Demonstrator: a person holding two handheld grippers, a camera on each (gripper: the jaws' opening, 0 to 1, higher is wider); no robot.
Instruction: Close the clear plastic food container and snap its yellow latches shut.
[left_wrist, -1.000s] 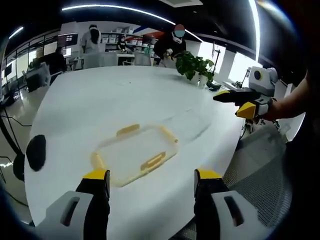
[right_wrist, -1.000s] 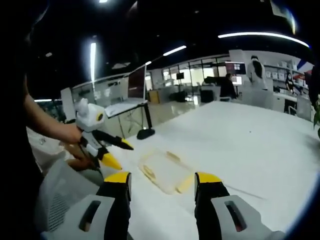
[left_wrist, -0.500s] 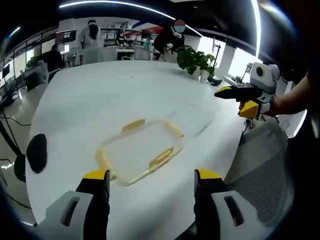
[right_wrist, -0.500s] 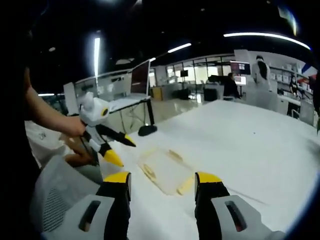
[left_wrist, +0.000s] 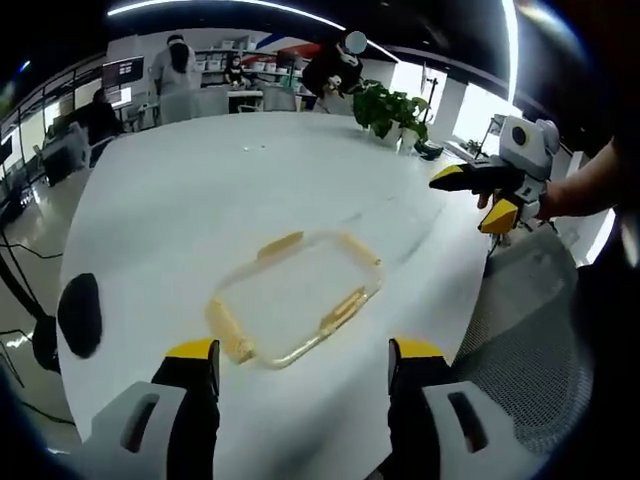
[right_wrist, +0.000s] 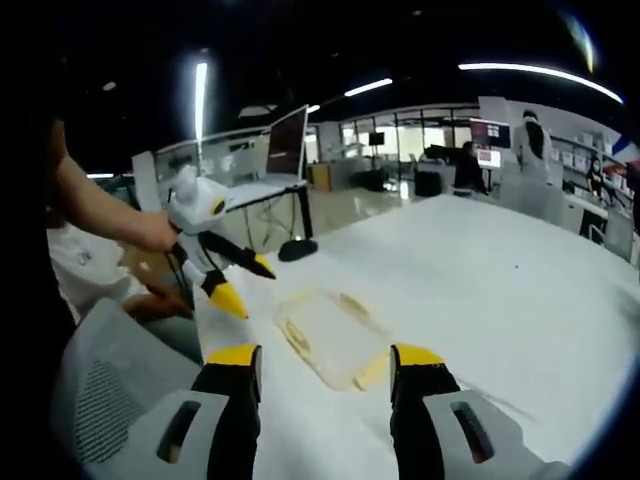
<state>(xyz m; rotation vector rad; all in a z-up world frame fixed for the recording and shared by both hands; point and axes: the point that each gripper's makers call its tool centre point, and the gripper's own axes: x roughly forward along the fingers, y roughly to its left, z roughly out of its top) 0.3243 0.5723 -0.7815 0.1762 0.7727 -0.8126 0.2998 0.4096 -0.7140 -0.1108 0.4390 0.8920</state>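
The clear plastic food container (left_wrist: 296, 297) lay flat on the white table (left_wrist: 180, 200), near the table's edge closest to the person, with yellow latches (left_wrist: 281, 244) showing along its sides; in the left gripper view one latch sat at the far long side, one at the near long side (left_wrist: 342, 309), and another at the short end toward the left (left_wrist: 230, 331). The left gripper (left_wrist: 305, 365) hung above the table just short of the container, its two yellow-tipped jaws spread wide with nothing between them. In the right gripper view the right gripper (right_wrist: 325, 370) was likewise spread wide and empty, its jaws framing the near end of the container (right_wrist: 325, 333), which lay just beyond them. Each gripper appeared in the other's view: the right gripper (left_wrist: 480, 196) came in from the right side of the left gripper view, held off the table's edge by a hand (left_wrist: 560, 195), jaws parted, and the left gripper (right_wrist: 245, 283) showed at the left of the right gripper view, jaws parted, well apart from the container. A dark rounded object (left_wrist: 79, 314) rested at the table's left edge. A potted green plant (left_wrist: 395, 112) stood at the far side of the table, and people (left_wrist: 175, 65) were at desks beyond it. A mesh chair back (right_wrist: 100, 380) sat at the lower left of the right gripper view. No brand, label or writing could be read on the container or anywhere else.
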